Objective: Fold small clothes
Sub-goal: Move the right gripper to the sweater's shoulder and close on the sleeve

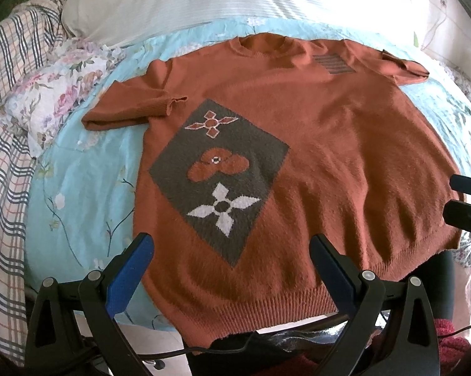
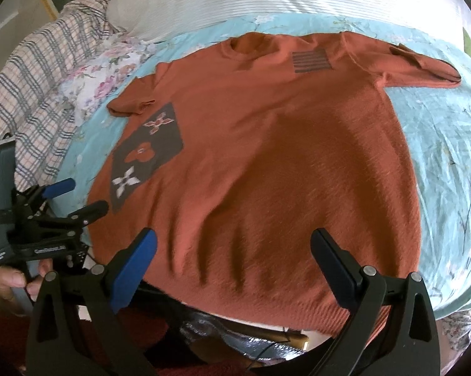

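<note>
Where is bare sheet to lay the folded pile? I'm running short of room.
Bare blue sheet lies right of the orange sweater, below its right sleeve. A narrower strip runs between sweater and plaid blanket. The floral pillow crowds the upper left.

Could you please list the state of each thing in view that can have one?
sweater: spread flat and unfolded on the bed, front up, hem over the near edge.
left sleeve: lying out to the side, cuff slightly curled.
right sleeve: stretched out flat to the side.
left tongs: open, above the hem, holding nothing.
right tongs: open, above the hem, holding nothing.
bedsheet: lightly wrinkled.
</note>
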Demonstrator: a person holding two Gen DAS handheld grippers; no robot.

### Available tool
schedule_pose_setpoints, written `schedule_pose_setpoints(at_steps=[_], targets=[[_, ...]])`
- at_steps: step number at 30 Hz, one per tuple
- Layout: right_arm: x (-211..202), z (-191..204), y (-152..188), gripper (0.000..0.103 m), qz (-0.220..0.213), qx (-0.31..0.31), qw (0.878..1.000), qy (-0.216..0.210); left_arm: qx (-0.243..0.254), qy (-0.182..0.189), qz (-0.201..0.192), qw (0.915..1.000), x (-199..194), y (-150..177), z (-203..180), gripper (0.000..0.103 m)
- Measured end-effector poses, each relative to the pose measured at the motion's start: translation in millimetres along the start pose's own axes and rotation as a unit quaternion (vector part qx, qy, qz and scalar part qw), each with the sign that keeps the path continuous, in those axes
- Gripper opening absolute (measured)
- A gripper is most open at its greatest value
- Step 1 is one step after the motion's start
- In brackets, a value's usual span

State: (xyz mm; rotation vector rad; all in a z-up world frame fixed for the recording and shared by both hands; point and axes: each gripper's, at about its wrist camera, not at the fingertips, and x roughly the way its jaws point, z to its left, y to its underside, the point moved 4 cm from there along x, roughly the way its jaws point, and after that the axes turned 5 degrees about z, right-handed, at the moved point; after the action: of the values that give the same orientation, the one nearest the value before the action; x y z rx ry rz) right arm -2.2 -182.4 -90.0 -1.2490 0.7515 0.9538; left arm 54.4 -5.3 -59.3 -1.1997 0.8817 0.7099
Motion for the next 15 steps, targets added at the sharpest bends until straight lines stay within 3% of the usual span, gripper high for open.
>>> schedule_pose_setpoints(at_steps=[6, 9, 15], targets=[[4, -38, -25, 0.098, -0.014, 0.038, 0.999, -0.025, -0.022, 0.017, -0.029, 0.9992, 6, -15, 8, 0.098], [-1, -65, -46, 0.098, -0.042, 0.033, 0.999, 0.009, -0.026, 0.031, -0.027, 0.9988, 14, -26, 9, 0.098], [-11, -138, -105, 0.095, -0.076, 0.042, 0.994, 0.060, -0.009, 0.012, 0.010, 0.9998, 34, -35, 11, 0.098]])
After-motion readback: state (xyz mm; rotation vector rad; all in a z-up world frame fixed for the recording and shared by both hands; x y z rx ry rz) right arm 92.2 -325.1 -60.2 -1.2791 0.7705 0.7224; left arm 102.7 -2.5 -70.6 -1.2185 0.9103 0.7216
